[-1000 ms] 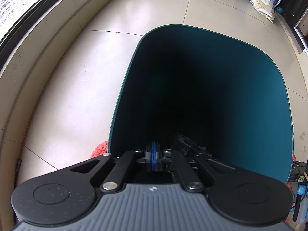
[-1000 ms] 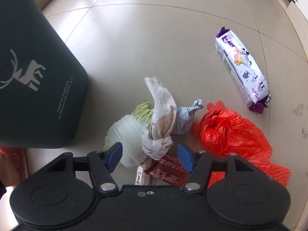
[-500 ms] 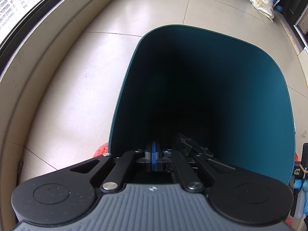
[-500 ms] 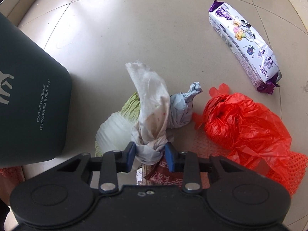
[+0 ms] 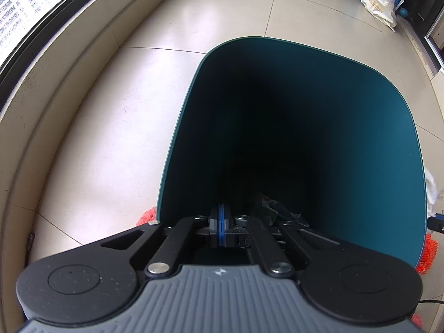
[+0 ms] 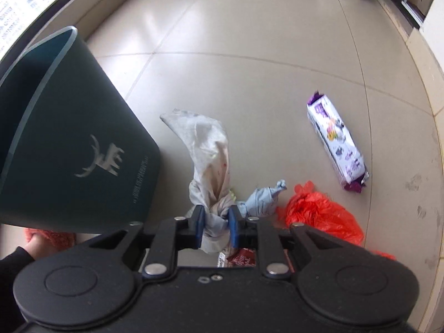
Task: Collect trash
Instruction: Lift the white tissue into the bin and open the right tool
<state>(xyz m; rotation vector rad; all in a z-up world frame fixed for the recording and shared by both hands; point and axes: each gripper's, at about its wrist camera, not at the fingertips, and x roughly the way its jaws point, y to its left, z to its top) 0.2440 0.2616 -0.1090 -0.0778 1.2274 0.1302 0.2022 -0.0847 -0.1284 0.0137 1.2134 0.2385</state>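
Note:
A dark green trash bin (image 6: 69, 149) with a deer logo stands at the left of the right wrist view. In the left wrist view I look down into its dark inside (image 5: 291, 138). My left gripper (image 5: 220, 223) is shut at the bin's near rim; whether it pinches the rim is hidden. My right gripper (image 6: 216, 226) is shut on a stained white tissue wad (image 6: 208, 149) and holds it up off the floor beside the bin. On the floor lie a pale blue twisted scrap (image 6: 263, 198), a red plastic bag (image 6: 324, 216), a purple-white snack packet (image 6: 337, 141) and a red wrapper (image 6: 241, 258).
A low ledge and window (image 5: 41, 63) run along the left. Bags and blue furniture (image 5: 380, 2) stand far off at the back right. Orange netting (image 5: 424, 255) lies at the bin's foot. A hand in a dark sleeve (image 6: 30, 244) shows under the bin.
My right gripper closed on the tissue wad and lifted it off the floor, away from the white-green trash under it. The left gripper and bin stayed put.

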